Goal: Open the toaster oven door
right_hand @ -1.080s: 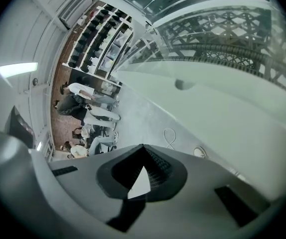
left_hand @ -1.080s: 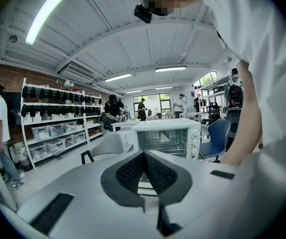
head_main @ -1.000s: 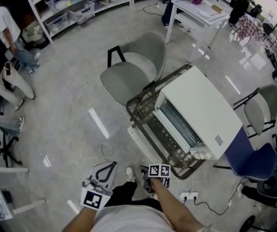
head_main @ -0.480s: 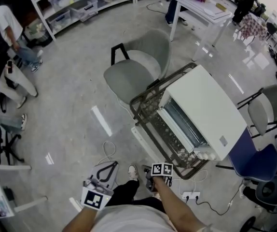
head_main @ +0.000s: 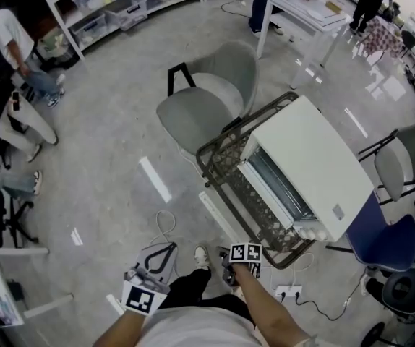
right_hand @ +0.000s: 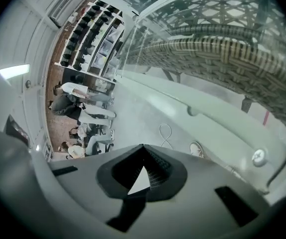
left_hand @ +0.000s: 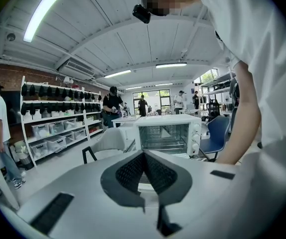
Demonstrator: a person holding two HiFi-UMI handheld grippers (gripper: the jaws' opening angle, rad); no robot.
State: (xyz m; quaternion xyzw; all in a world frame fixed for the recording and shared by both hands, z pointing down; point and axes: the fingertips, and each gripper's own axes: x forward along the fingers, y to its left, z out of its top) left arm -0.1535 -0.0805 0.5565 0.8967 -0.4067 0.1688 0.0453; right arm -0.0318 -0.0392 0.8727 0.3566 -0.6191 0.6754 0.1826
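Left gripper view: left gripper (left_hand: pixel 143 155) blocks everything below the toaster oven (left_hand: pixel 168 133)

Polished grey floor (head_main: pixel 113 121). White shelving (head_main: pixel 61 22) with storage bins (head_main: pixel 130 10) along the wall. Grey chair (head_main: pixel 207 96), blue chair (head_main: pixel 381 241), white table (head_main: pixel 298 9). Ceiling tube lights (left_hand: pixel 44 11) lit.

White toaster oven (head_main: pixel 305 161) upright on wicker table (head_main: pixel 206 152); glass door (head_main: pixel 271 186) shut.

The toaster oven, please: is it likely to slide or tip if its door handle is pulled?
The toaster oven probably won't tip: its box looks wide and low. It might slide, as it covers most of the small wicker table. Its handle looks rigid, screwed on at its end.
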